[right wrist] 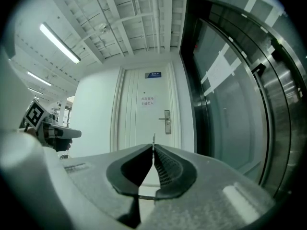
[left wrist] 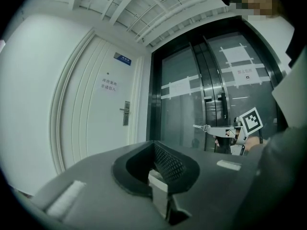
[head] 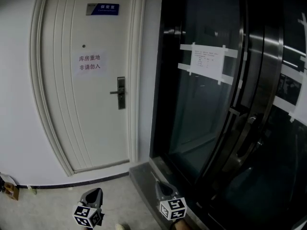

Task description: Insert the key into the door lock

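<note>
R gripper (right wrist: 153, 146) is clamped shut on the key (right wrist: 153, 138). Only a thin metal sliver pokes past the tips, standing on edge and aimed level at the door (head: 91, 109). L gripper (left wrist: 153, 143) is closed too, its pads meet at the tip w/ nothing btw them. In the head view both grippers sit low at the bottom edge, side by side over the floor (head: 48, 207).

Room: you face a white panelled door in a white wall.
- A blue sign (head: 102, 8) sits near the door's top edge.
- A paper notice (head: 89, 63) w/ printed characters is in the door's upper middle.
- The floor is pale grey, w/ a dark skirting strip along the foot of the wall.
- Right of the door are dark glass doors (head: 206, 119) in metal frames.
- A sheet of paper (head: 206, 61) is fixed to the glass w/ white tape strips.
- A dark stone sill (head: 144, 178) runs along the foot of the glass.
- In the right gripper view the ceiling is an open white grid w/ a strip light (right wrist: 60, 43).

Key vs lock: the lock (head: 121, 93), a dark plate w/ a lever handle, is at the door's right edge, about mid-height. In the right gripper view it shows above the key tip and a bit to the right. Key and lock are well apart, the key isn't at the door. The keyhole is too small to make out. In the left gripper view the R gripper is off to the right in front of the glass, w/ the key sticking out of its tips.
</note>
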